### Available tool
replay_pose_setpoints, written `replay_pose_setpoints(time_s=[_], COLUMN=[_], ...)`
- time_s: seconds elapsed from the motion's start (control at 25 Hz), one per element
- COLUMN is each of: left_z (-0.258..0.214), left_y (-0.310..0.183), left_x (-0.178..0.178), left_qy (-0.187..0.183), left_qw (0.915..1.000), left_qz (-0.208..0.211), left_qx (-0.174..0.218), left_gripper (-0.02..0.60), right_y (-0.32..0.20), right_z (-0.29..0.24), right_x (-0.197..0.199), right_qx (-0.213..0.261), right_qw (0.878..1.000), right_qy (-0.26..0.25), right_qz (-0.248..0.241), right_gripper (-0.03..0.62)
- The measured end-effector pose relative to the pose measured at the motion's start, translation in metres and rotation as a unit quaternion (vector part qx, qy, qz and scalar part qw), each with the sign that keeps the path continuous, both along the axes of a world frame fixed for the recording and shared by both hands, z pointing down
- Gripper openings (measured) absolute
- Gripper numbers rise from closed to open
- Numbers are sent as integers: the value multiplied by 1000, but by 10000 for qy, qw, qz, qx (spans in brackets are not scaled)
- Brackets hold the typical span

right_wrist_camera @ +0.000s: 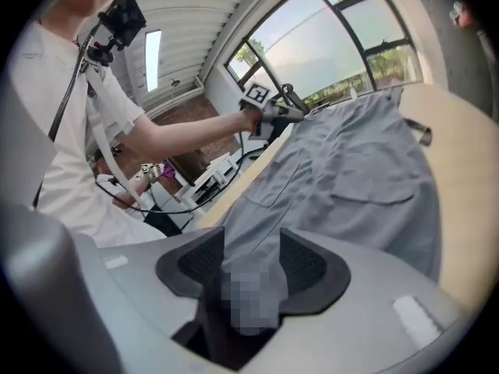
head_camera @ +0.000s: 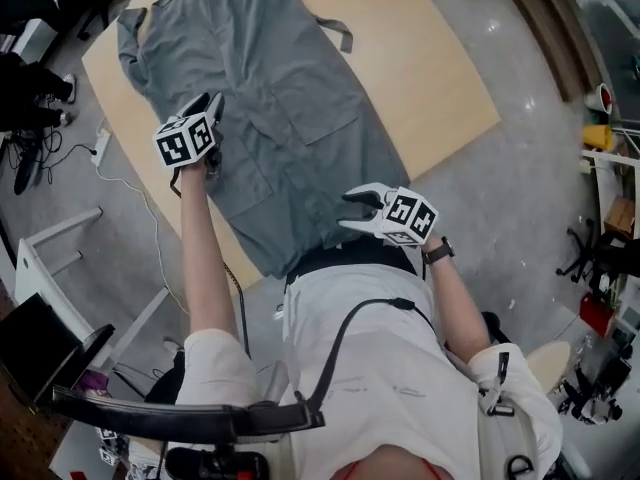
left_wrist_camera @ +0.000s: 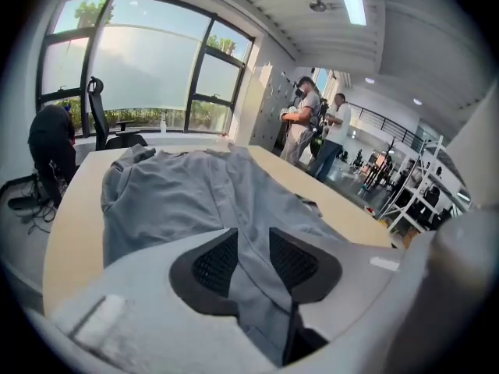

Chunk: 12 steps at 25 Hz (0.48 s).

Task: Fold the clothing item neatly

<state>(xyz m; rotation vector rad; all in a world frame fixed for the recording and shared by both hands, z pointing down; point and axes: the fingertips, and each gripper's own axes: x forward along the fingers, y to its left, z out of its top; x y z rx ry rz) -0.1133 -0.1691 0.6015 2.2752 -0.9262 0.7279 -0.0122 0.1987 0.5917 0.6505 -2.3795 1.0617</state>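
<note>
A big gray clothing item (head_camera: 290, 118) lies spread flat on the tan table (head_camera: 440, 68), and its near end reaches the edge by the person. The left gripper (head_camera: 211, 108) is at the cloth's left side and the right gripper (head_camera: 358, 211) is at the near end. Both have their jaws apart, with cloth lying loose between them (not pinched). The cloth looks soft, light and floppy, so it will likely sag. Best to grab two corners
</note>
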Motion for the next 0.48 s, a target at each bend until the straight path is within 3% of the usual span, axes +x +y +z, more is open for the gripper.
replay_pose_setpoints(time_s=[0.24,0.48], left_z=[-58,-76], left_y=[25,34], left_x=[35,71], left_qy=[560,947], left_qw=[9981,9939], left_qz=[-31,-422], left_qx=[269,385], left_gripper=[133,133], right_y=[-90,-169], right_z=[-23,-34], right_x=[77,111], right_qx=[534,914], right_qw=[9925,9877], right_qy=[291,262], right_qz=[1057,1242], right_gripper=[194,153])
